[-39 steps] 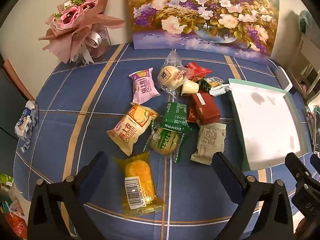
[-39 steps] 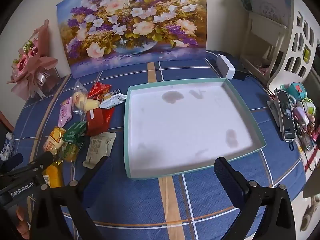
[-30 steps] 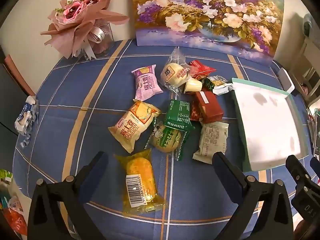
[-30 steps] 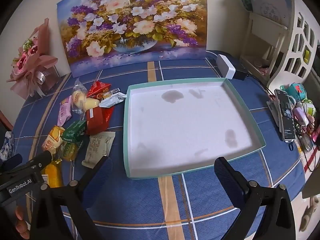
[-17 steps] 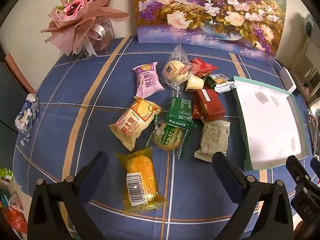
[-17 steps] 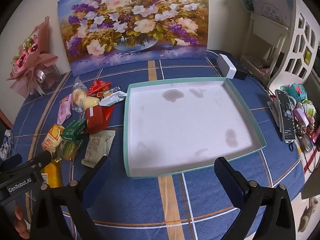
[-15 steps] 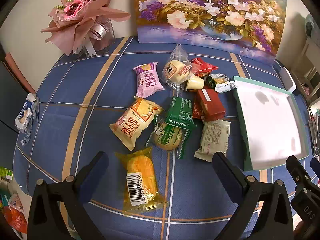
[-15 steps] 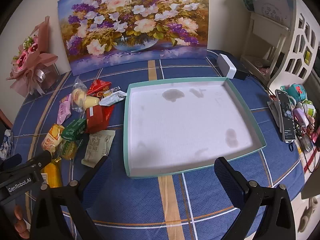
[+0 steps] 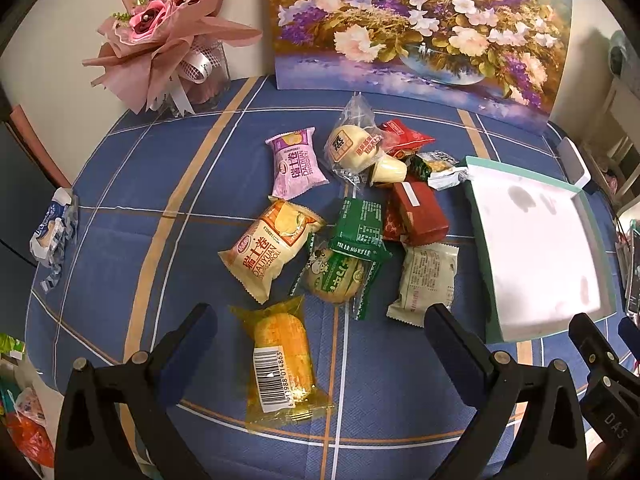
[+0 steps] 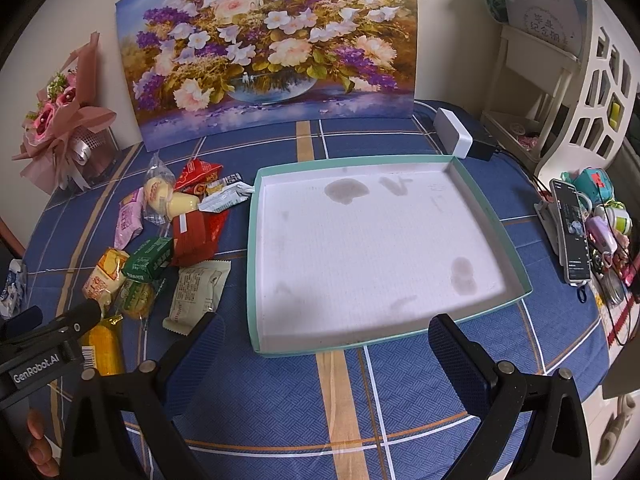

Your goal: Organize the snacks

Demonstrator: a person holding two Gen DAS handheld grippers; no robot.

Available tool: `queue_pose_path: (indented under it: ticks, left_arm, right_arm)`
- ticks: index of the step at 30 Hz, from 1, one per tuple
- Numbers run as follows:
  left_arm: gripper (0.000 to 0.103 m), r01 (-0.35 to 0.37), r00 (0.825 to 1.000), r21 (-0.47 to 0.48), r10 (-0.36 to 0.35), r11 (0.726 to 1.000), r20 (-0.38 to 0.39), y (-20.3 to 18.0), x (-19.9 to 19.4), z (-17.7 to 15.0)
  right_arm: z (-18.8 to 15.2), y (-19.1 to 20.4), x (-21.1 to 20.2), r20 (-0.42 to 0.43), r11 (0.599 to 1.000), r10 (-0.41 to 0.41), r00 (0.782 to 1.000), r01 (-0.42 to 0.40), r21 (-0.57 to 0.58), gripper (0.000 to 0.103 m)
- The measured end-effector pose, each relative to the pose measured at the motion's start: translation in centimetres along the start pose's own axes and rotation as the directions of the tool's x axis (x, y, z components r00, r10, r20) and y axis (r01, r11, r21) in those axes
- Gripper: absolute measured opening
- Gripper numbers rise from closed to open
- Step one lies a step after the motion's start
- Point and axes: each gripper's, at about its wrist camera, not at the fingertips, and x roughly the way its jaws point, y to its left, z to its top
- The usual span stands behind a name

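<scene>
Several wrapped snacks lie in a loose pile on the blue checked tablecloth. Nearest my open left gripper (image 9: 320, 326) is a yellow cake pack (image 9: 280, 356), lying between its fingers. Beyond it sit an orange swiss-roll pack (image 9: 270, 250), a green round cake (image 9: 334, 276), a green packet (image 9: 362, 230), a beige packet (image 9: 428, 282), a red box (image 9: 418, 212), a purple roll pack (image 9: 296, 164) and a clear-bagged bun (image 9: 352, 146). A teal-rimmed white tray (image 10: 250, 248) holds nothing. My right gripper (image 10: 324, 334) hangs open over the tray's near edge.
A flower painting (image 10: 264, 52) leans on the back wall, with a pink bouquet (image 9: 164, 36) at the left. A white box (image 10: 452, 132) sits behind the tray. A phone (image 10: 572, 232) and small items crowd the right edge. A wrapper (image 9: 54, 232) lies at the table's left edge.
The left wrist view has drifted slightly, so the snacks sit a little lower and to the right. Both grippers stay open and the snacks have not moved.
</scene>
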Motion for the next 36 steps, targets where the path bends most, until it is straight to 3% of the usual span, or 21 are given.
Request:
queue_pose_path:
  ticks: [36]
  left_arm:
    - [0.103, 0.007, 1.0, -0.014, -0.007, 1.0, 0.016, 0.4, -1.1, -0.1]
  right_arm:
    - [0.1, 0.1, -1.3, 0.017, 1.0, 0.001, 1.0, -0.001, -0.005, 0.103]
